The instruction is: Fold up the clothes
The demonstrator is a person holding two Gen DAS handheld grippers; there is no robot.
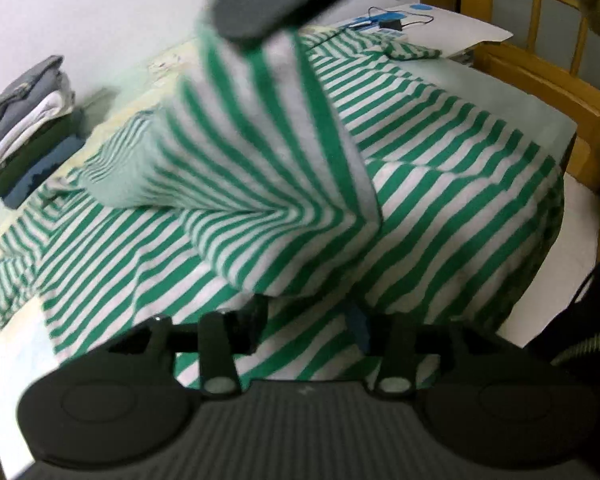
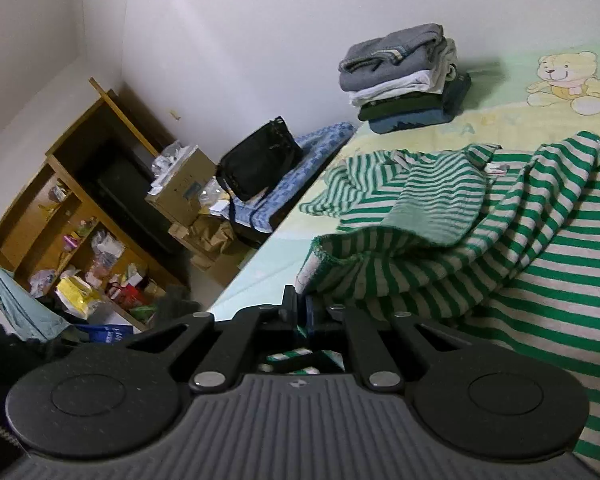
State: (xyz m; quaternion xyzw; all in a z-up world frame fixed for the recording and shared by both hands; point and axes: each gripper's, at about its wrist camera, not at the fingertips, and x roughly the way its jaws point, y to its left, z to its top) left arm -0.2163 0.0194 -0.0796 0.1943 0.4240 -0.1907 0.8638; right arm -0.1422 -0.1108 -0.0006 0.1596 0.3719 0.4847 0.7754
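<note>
— Where is the shirt [image 1: 440, 208] to be found?

— It is spread across the bed [image 2: 284, 248], its green and white stripes covering most of the sheet; one edge is lifted up off the rest, pulled into a taut ridge.

— By which gripper is that edge held?

— By the right gripper [image 2: 302, 312] — its fingers are seen closed together on a fold of striped cloth, and in the left wrist view a dark finger is clamped over the raised strip. The left gripper [image 1: 308, 320] is low at the near hem; cloth is draped over its fingers, yet a wide gap is seen between them, so it is judged spread apart with nothing pinched.

— On what relation is the next move hung?

— The body of the shirt lies ahead of the left gripper, with the stack of folded clothes [image 2: 404, 80] beyond by the wall. The raised edge is nearer the right gripper, so the fold would likely be carried across by it.
</note>
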